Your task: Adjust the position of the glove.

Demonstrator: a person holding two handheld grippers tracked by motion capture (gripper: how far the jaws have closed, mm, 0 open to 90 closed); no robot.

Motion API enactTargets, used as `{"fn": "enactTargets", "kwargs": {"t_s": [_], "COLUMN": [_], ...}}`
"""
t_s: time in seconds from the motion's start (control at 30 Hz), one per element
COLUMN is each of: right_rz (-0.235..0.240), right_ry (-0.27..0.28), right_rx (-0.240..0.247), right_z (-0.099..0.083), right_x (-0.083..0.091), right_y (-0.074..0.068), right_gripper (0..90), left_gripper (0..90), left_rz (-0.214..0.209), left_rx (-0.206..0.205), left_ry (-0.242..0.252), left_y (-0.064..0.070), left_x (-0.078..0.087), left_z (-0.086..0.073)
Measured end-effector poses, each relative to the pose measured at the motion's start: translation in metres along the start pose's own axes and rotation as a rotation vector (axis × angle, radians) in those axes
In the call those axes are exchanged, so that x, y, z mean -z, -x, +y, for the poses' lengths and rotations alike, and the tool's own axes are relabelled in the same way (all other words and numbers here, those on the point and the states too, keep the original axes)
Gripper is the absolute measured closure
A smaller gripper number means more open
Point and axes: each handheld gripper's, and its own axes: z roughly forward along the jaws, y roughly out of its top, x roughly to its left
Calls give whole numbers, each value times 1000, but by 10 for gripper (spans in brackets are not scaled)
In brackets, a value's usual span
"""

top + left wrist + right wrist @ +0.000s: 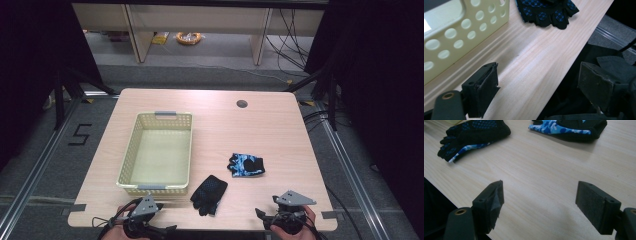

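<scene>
Two fingerless gloves lie on the wooden table [215,125]. The black glove with blue dots [209,194] [547,11] [471,135] rests palm up near the front edge, just right of the basket. The blue camouflage glove [246,165] [571,127] lies farther back, right of centre. A cream perforated basket [130,150] [461,27] stands at the left with nothing in it. My left gripper [135,210] [536,90] is open at the front edge below the basket. My right gripper [272,207] [540,207] is open at the front right, nothing between its jaws.
A round cable hole [242,104] sits near the table's far edge. Beyond the table are shelf legs, cables and a yellow coil [188,37] on the floor. Metal rails [350,165] run along both sides of the table.
</scene>
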Motion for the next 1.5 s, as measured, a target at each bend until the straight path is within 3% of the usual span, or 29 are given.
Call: {"fn": "enactTargets", "kwargs": {"t_s": [0.03, 0.17, 0.57, 0.6, 0.63, 0.67, 0.7, 0.73, 0.77, 0.8, 0.83, 0.93, 1.0, 1.03, 1.07, 1.1, 1.13, 1.17, 1.2, 1.3, 1.37, 1.4, 1.47, 1.5], "right_rz": [-5, -3, 3, 8, 12, 15, 23, 23, 42, 42, 54, 56, 68, 83, 87, 90, 90, 105, 111, 127, 152, 165, 174, 175], "right_ry": [6, -21, 1, 0, 7, 6, 20, 20, 31, 31, 54, 58, 58, 68, 69, 65, 65, 68, 73, 67, 57, 45, 38, 32], "right_rx": [35, 12, 25, 26, 21, 1, 40, 40, -2, -2, 55, 64, 53, 93, 101, 127, 127, 165, 171, 185, 207, 204, 209, 215], "right_z": [-1, -1, 2, 5, 6, 7, 9, 9, 13, 13, 19, 24, 30, 37, 41, 45, 45, 56, 60, 71, 84, 87, 90, 92], "right_x": [-1, -1, -4, -5, -6, -7, -8, -8, -10, -10, -14, -16, -18, -22, -24, -26, -26, -33, -36, -45, -58, -61, -66, -71], "right_y": [3, 0, -1, -2, -3, -5, -3, -3, -8, -8, -5, -6, -10, -11, -13, -14, -14, -17, -19, -22, -26, -27, -28, -29], "right_gripper": [232, 229, 226, 228, 231, 240, 250, 250, 266, 266, 289, 314, 344, 384, 399, 413, 413, 447, 465, 490, 523, 533, 535, 543], "left_gripper": [159, 159, 159, 159, 159, 159, 159, 159, 160, 160, 161, 166, 181, 190, 197, 205, 215, 229, 237, 262, 291, 294, 318, 318], "left_rz": [-7, -11, -8, -5, -7, -5, -5, -5, -7, -7, -10, -2, -18, -20, -18, -30, -30, -20, -26, -17, -40, -34, -30, -31], "left_rx": [6, 17, -5, 32, 18, 37, 37, 30, 35, 35, 19, 13, 10, 3, -8, 22, 22, -2, -9, -25, -13, -44, -50, -91], "left_ry": [7, 24, 0, 12, 19, 18, 18, 21, 23, 23, 32, 19, 43, 54, 38, 58, 58, 61, 78, 56, 72, 54, 50, 45], "left_y": [1, 2, -1, 0, 0, 1, 1, 1, 2, 2, 4, 5, 10, 13, 13, 16, 16, 17, 18, 20, 27, 28, 31, 33], "left_x": [0, -1, 0, -1, -1, -1, -1, -1, -3, -3, -4, -7, -10, -13, -14, -16, -16, -18, -20, -22, -30, -31, -34, -37], "left_z": [0, 0, 0, 0, 0, 0, 0, 0, 1, 1, 2, 3, 5, 7, 9, 10, 10, 13, 15, 19, 25, 28, 30, 33]}}
